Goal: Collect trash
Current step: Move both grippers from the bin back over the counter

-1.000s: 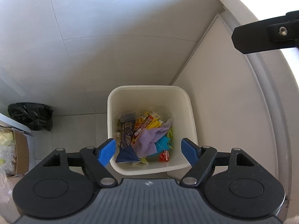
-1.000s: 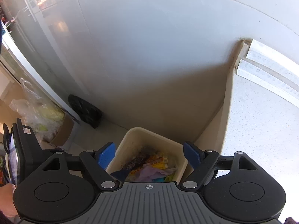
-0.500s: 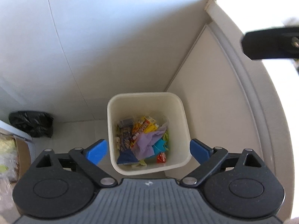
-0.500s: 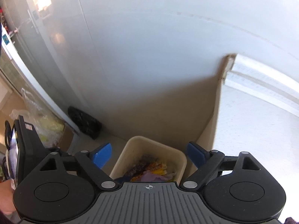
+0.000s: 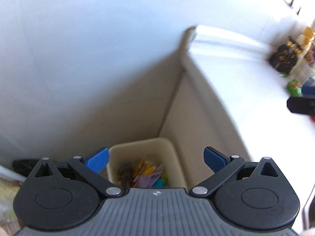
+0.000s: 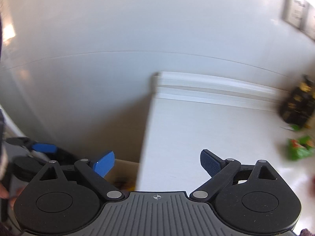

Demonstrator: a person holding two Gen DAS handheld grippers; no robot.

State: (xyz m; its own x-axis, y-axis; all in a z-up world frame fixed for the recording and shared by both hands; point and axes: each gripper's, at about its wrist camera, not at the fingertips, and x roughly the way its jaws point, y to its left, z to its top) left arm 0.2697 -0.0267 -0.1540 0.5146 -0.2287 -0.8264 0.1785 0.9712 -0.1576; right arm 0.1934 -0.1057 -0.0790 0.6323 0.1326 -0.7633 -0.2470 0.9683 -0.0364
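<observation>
**A:** Since both tools look empty, why is the bin (image 5: 144, 158) parked down there, below the left hand-held gripper (image 5: 156, 160)?

**B:** My guess is it sits in the corner beside the bench (image 6: 206, 129) so wrappers can be dropped straight down off the edge. Its jaws have just been opening, and they now stand wide with nothing between them; the coloured wrappers (image 5: 146, 174) lie in the bin beneath.

**A:** And the right hand-held gripper (image 6: 157, 162)?

**B:** Same story: its jaws have just been spreading too, wide and bare. It is aimed over the bench edge, with the bin only a sliver below its left finger.

**A:** So what's left to collect?

**B:** Far to its right on the bench lie a green packet (image 6: 300, 147) and a black-and-gold bag (image 6: 297, 107), well apart from the fingers. I'd judge those are next.

**A:** Any brand you can read?

**B:** No. Everything is smeared by blur; the printing on packets and wrappers is illegible.
</observation>
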